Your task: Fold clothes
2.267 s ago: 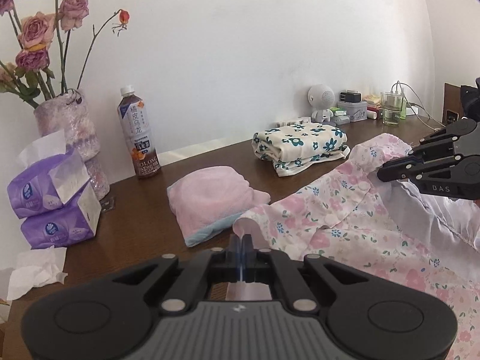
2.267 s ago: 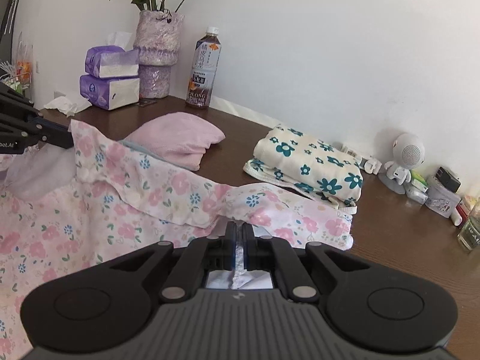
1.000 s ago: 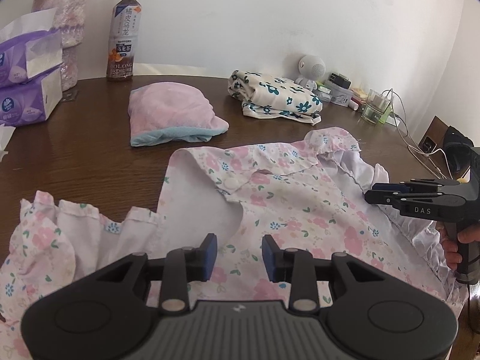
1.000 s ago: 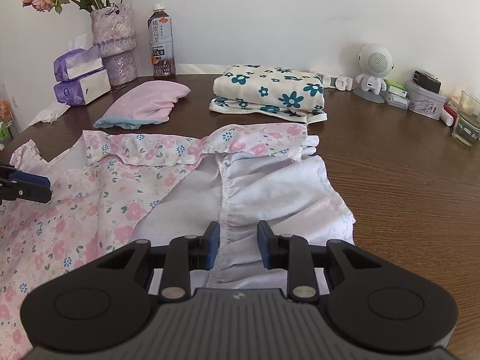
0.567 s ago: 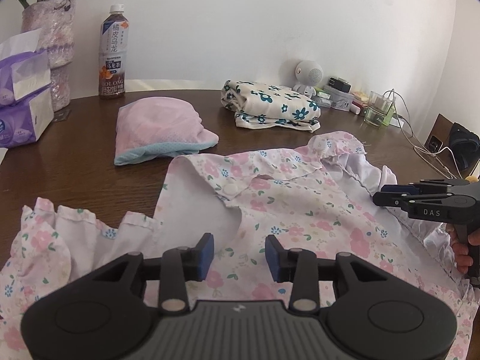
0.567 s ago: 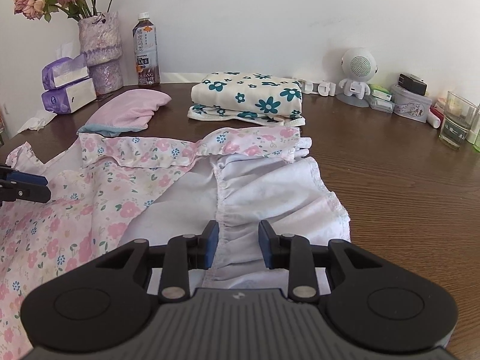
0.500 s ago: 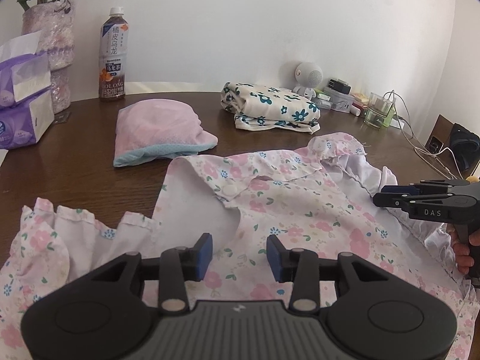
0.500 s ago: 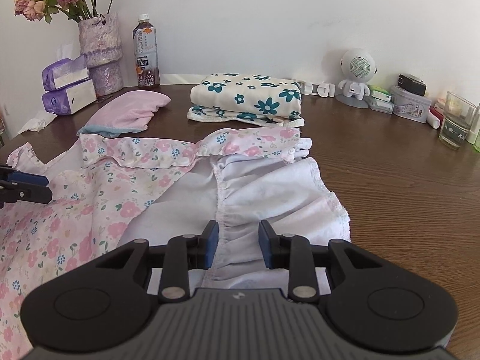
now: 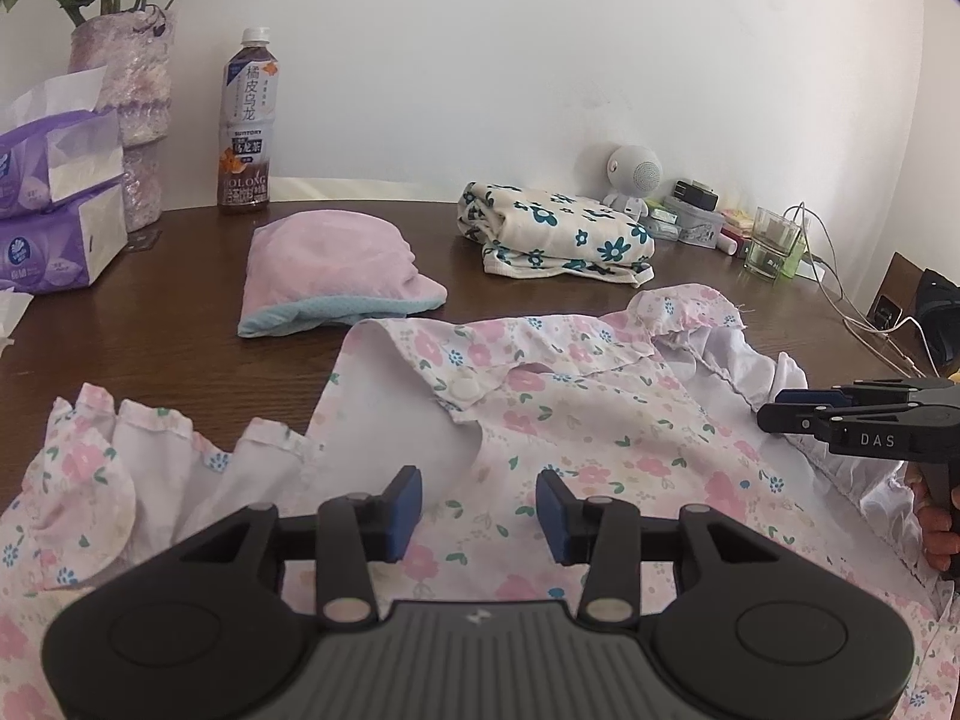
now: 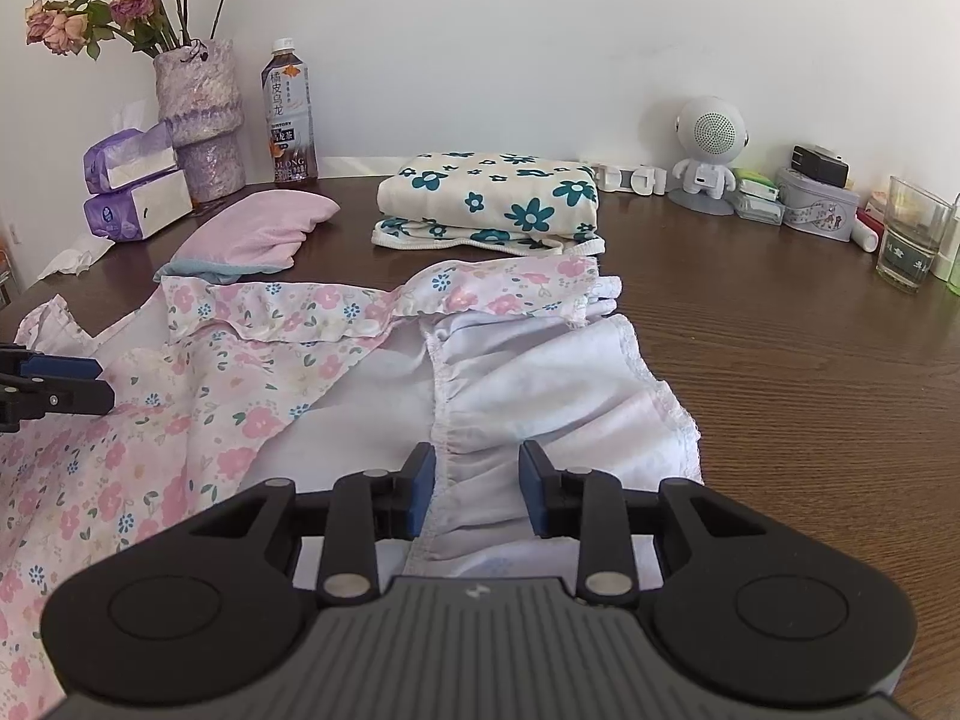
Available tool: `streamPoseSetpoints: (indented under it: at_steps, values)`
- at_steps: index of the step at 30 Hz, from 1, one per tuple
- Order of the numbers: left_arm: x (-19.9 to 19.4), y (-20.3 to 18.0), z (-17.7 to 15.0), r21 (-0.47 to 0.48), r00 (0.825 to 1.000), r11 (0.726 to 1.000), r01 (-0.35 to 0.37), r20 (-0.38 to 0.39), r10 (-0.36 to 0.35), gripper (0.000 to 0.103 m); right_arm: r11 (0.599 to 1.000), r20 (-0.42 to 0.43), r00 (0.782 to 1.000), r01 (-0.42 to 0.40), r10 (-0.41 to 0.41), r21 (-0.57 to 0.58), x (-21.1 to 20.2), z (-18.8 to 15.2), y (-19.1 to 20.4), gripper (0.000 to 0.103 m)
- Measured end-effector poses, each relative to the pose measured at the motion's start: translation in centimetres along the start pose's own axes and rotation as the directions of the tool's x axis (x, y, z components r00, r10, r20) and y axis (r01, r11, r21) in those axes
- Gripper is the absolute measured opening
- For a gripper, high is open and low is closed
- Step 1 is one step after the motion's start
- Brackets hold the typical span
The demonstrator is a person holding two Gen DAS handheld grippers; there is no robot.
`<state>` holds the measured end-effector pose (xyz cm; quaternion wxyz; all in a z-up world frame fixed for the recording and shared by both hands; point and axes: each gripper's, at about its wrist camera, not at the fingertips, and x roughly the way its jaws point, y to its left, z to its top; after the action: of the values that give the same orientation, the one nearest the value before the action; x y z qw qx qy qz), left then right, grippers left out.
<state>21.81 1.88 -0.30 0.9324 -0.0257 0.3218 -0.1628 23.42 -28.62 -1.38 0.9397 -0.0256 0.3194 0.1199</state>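
Observation:
A pink floral garment (image 9: 600, 420) with a white lining lies spread on the brown table (image 10: 810, 360); in the right wrist view it (image 10: 240, 384) shows its white ruffled hem turned up. My left gripper (image 9: 478, 507) hovers open just over the floral cloth near the neckline, with its pads clear of the fabric. My right gripper (image 10: 474, 489) is open too; the gathered white seam runs under the gap between its fingers and is not pinched. Each gripper shows in the other's view: the right (image 9: 774, 411) at the garment's right edge, the left (image 10: 90, 381) at its left edge.
Behind the garment lie a folded pink piece (image 9: 330, 264) and a folded cream cloth with teal flowers (image 10: 486, 192). A tea bottle (image 9: 249, 120), a vase (image 10: 198, 114) and tissue packs (image 9: 54, 198) stand at the back left. A small robot speaker (image 10: 708, 150), boxes and a glass (image 10: 912, 240) stand at the back right.
Both grippers were shut on the lifted garment; it now lies flat on the table and both jaws stand open. The left jaws have widened a little more.

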Motion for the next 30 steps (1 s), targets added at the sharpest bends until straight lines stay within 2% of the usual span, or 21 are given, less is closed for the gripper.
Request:
streamPoseSetpoints:
  at_steps: [12, 30]
  values:
    - [0.01, -0.13, -0.09, 0.007, 1.000, 1.000, -0.004, 0.003, 0.004, 0.041, 1.000, 0.000, 1.000, 0.003, -0.003, 0.003, 0.09, 0.02, -0.12, 0.034]
    - [0.01, -0.07, -0.17, 0.002, 1.000, 1.000, -0.002, 0.003, 0.002, 0.041, 1.000, 0.000, 1.000, 0.007, -0.007, 0.005, 0.03, -0.03, -0.05, 0.034]
